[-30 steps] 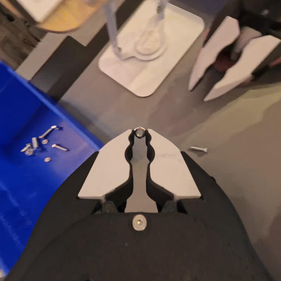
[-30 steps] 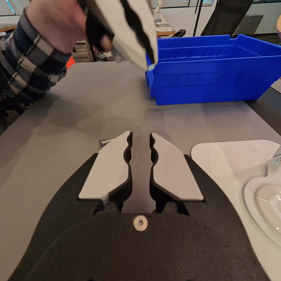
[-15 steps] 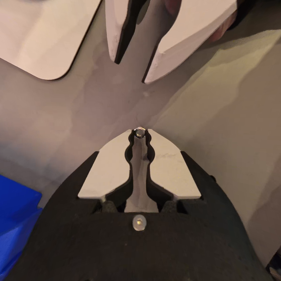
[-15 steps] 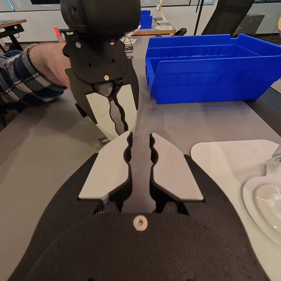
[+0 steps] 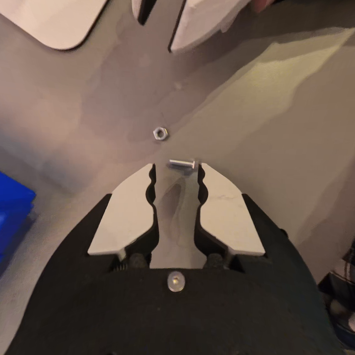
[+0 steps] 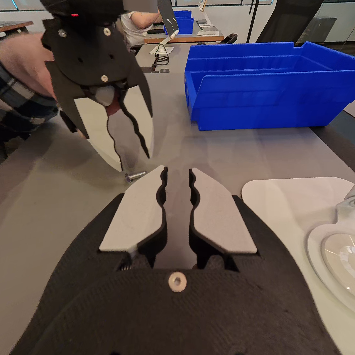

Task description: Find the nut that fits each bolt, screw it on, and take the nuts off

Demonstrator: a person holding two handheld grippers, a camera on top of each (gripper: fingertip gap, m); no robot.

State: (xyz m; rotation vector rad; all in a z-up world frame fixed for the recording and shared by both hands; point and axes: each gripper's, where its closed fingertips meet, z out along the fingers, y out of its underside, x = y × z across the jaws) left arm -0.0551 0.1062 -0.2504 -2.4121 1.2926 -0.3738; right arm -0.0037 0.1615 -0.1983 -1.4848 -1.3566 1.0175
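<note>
My two grippers (image 6: 178, 170) (image 5: 175, 166) have black textured bodies, pale wavy-edged fingers (image 6: 138, 209), a silver screw each; plaid sleeve (image 6: 17, 99) at left.

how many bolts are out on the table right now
1. The bolt lies flat on the grey table, just past the open left gripper, near a loose nut. More may sit hidden inside the blue bin.

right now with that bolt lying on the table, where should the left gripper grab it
Grip the bolt across the middle of its shank, coming straight down from above. It lies flat on the grey table, crosswise to the open left gripper, head beside one fingertip, so turning the gripper first should let the pads close on the shank's sides.
</note>
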